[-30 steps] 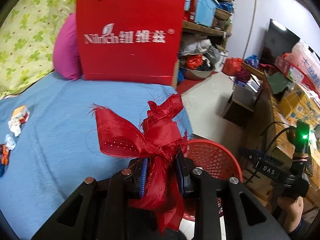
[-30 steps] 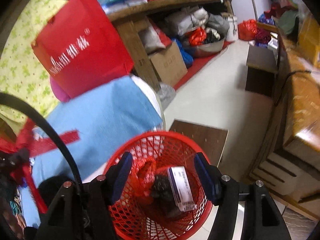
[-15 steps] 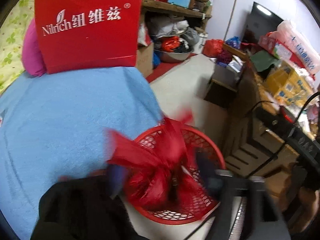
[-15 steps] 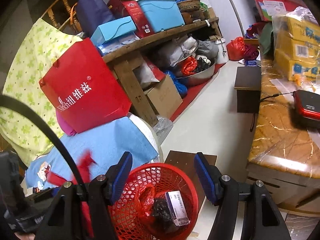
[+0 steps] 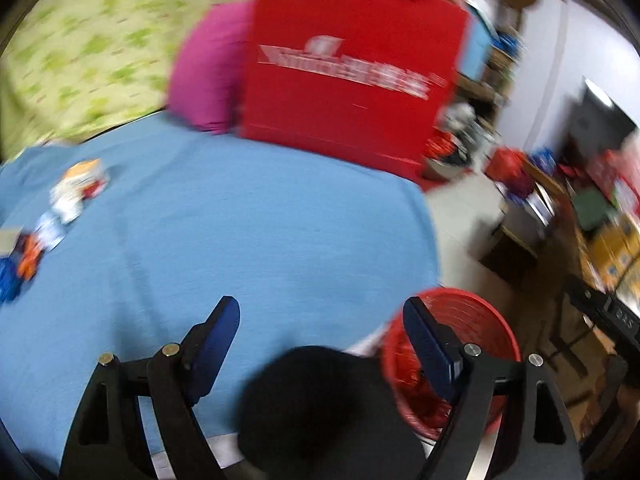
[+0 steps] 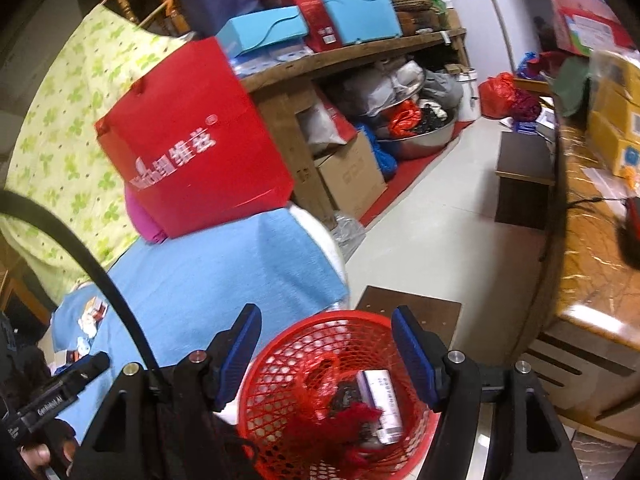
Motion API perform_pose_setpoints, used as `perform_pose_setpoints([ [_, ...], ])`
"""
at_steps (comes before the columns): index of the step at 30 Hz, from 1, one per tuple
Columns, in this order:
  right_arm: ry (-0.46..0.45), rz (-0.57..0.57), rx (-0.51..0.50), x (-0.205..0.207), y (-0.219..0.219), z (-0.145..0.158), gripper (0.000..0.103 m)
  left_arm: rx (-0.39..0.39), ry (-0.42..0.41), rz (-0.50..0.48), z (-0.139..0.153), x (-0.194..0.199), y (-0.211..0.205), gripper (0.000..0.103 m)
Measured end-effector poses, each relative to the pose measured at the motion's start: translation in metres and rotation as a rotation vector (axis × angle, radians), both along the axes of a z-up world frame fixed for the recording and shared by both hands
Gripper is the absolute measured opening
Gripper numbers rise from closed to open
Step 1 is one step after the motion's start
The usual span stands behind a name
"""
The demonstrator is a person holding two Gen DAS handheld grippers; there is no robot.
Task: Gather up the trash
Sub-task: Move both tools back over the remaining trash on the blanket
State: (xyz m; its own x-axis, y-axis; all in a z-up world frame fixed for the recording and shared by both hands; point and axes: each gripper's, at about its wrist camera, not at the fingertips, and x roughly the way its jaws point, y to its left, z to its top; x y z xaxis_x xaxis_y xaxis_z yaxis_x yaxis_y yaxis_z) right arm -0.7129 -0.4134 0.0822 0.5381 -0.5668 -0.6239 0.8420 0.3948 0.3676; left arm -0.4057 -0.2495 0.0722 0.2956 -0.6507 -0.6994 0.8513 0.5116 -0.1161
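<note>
Cluttered home storeroom: bed (image 6: 224,280), crammed shelf (image 6: 352,52)

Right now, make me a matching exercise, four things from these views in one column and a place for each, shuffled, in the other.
Things:
1. red ribbon
2. red gift bag
3. small wrappers
4. blue storage bin

Places:
A. up on the wooden shelf
B. inside the red mesh basket
C. scattered on the blue cloth
D. standing at the cloth's far edge

Pairs: 1-B, 2-D, 3-C, 4-A
</note>
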Motion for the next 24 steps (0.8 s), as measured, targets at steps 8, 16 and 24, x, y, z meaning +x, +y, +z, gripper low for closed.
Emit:
perform_pose_setpoints([
  [8,0.042,0.117,-0.043,0.06,0.026,0.019,0.071,-0.05,0.059,0.252,-0.017,0.076,0.092,0.084],
  [16,0.065,0.313,-0.111,0.154,0.065,0.043,0.071,-0.107,0.111,0.481,-0.023,0.139,0.163,0.084],
  [24,0.033,0.569,-0.146,0.279,0.112,0.041,0.075,-0.131,0.131,0.697,-0.03,0.173,0.216,0.084],
])
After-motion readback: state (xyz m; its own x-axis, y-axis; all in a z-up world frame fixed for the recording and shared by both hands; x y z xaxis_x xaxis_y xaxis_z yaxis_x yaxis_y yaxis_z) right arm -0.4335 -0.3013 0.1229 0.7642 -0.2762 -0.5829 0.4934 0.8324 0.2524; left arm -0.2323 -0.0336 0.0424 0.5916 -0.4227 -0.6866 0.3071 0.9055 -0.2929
